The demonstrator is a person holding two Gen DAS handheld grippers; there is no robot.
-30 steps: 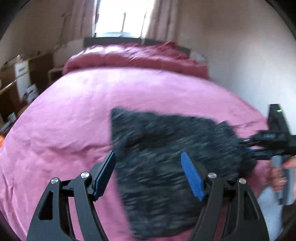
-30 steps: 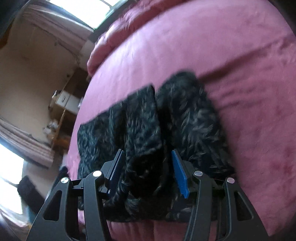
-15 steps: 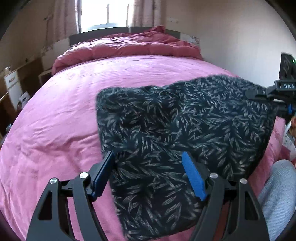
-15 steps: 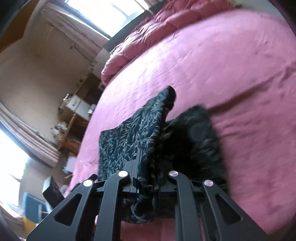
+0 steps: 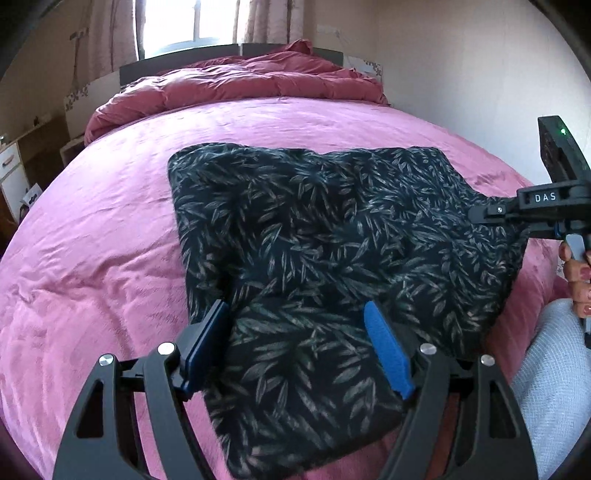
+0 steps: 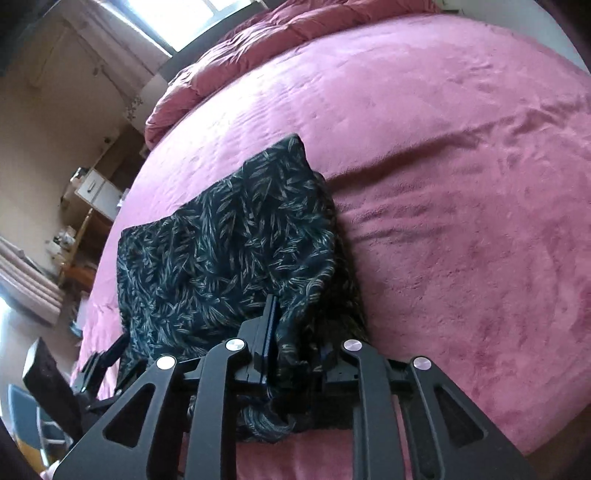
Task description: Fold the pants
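A: Status, left tool (image 5: 295,328)?
B: Fingers spread wide, blue pads (image 5: 386,352) either side of the near end of the pants (image 5: 332,236), gripping nothing. Whether the pads touched the fabric, cannot tell.

A: Pants loc. and config.?
B: Dark fabric w/ pale leaf print, folded into a rough rectangle. Lay on the pink bed cover (image 5: 92,236), toward the near edge of the bed. Right side lifted off the cover.

A: Right tool (image 6: 275,325)?
B: Fingers pressed together, pinching the right edge of the pants (image 6: 221,251). Fabric bunched between the fingers and hung below them. In the left cam view the right tool (image 5: 484,214) sat at the raised corner, black body marked "DAS", green LED lit.

A: Surroundings?
B: Rumpled red duvet (image 5: 236,85) at the head end, window (image 5: 184,26) w/ curtains behind it. Drawer unit (image 6: 96,192) by the left wall.
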